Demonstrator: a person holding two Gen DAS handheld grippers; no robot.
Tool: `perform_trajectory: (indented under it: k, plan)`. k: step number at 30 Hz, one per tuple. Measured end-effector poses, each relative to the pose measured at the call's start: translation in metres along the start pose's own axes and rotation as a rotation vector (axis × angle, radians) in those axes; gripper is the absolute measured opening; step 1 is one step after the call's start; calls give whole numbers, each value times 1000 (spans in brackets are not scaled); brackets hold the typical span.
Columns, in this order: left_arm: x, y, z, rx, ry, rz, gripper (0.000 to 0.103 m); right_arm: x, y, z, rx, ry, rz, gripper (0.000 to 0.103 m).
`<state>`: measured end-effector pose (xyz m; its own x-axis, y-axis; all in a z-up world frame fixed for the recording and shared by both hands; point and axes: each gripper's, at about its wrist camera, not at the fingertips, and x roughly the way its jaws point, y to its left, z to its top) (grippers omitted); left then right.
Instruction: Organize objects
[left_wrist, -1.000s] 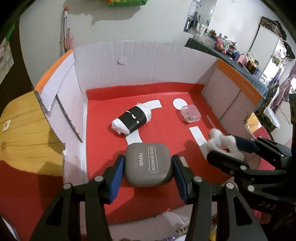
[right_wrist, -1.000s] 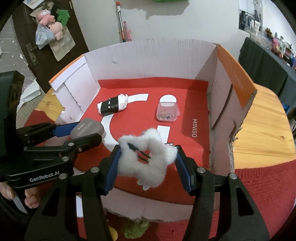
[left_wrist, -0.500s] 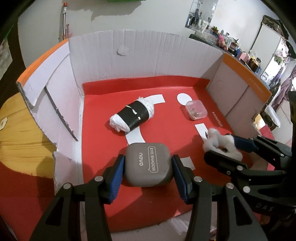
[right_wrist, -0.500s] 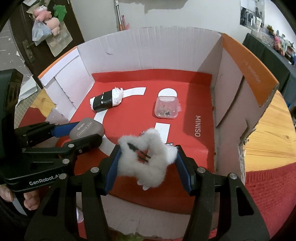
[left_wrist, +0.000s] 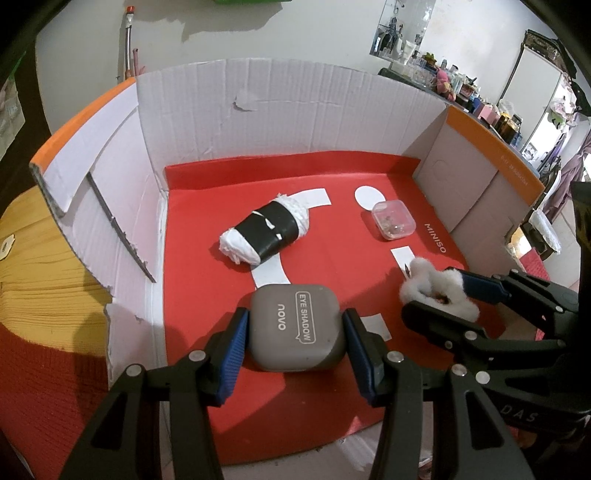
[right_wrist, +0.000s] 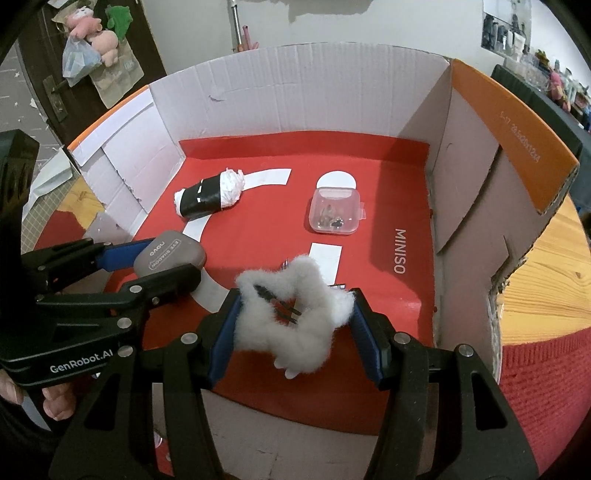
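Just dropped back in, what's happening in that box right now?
Both grippers are loaded and held over the near end of the cardboard box. The left gripper is shut on a grey eyeshadow case; the right gripper is shut on a fluffy white star-shaped hair clip. Already lying on the red floor are a black-and-white wrapped bundle and a small clear plastic case, apart from each other.

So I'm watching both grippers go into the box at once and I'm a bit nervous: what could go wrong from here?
1. The right gripper squeezes only soft fluff on the white fuzzy hair clip; it may slip or snag on release.
2. The left gripper with the grey eye shadow case sits close beside the right one, so they could bump.
3. The black-taped white roll lies just ahead and could roll if nudged.
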<state>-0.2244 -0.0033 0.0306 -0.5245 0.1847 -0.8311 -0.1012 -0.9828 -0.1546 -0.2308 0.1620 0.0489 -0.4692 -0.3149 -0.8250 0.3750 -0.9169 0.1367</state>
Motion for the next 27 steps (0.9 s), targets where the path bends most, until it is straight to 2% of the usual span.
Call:
perform_trajectory:
  k: [14,19,27]
  plan:
    - [1,-1,0,0,-2,6,54,-1,1,-1,-6,0,1,56]
    - [0,-2,1,6,-12,5,56,-2,5,-3,-21,3,-2,61]
    - [-5,-4,1,15,-27,9,60,-8,8,-3,-23,-12,-4,62]
